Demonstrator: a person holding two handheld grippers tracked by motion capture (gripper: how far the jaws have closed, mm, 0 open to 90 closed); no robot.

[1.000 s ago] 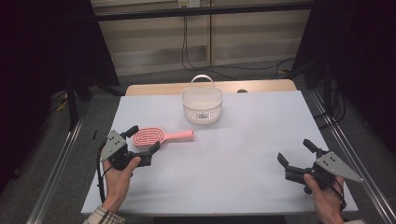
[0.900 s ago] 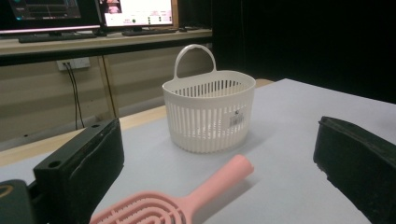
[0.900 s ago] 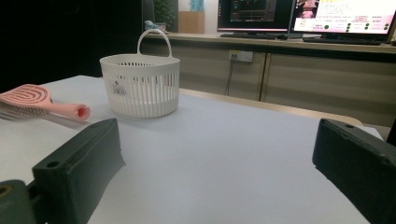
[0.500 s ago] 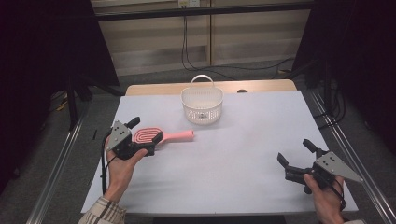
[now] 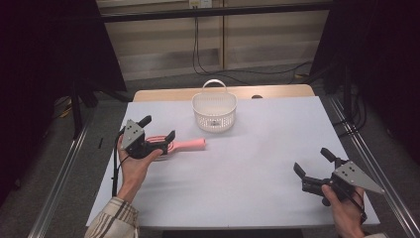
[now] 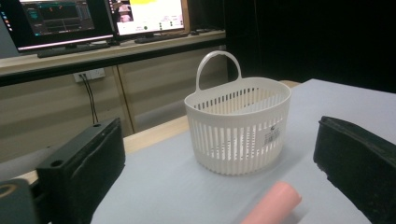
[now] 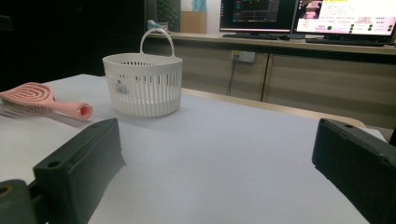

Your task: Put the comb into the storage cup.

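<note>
Fingers [image 6: 84, 168] of the left gripper [image 5: 157, 142] stand spread wide, one to each side of the pink hairbrush [image 5: 184, 145], and nothing is clamped between them yet. In the left gripper view the round end of the brush handle [image 6: 273, 205] lies low between the two black pads, apart from both. From above, the gripper sits over the ribbed head of the brush, which lies flat on the worktop [image 5: 257, 163] with its handle pointing toward the middle.

By my reading the step in hand is the grasp itself: the gripper is placed, but not closed. The next move calls for settling lower so the pads bracket the brush, then closing squarely so it does not pivot. The white basket [image 5: 214, 111] stands upright just beyond the handle's end, a likely place for the brush to go.

Over at the near right edge, the right gripper [image 5: 317, 171] is also spread open and holds nothing, well apart from both things.

Counted: one hairbrush, one basket, two grippers.
</note>
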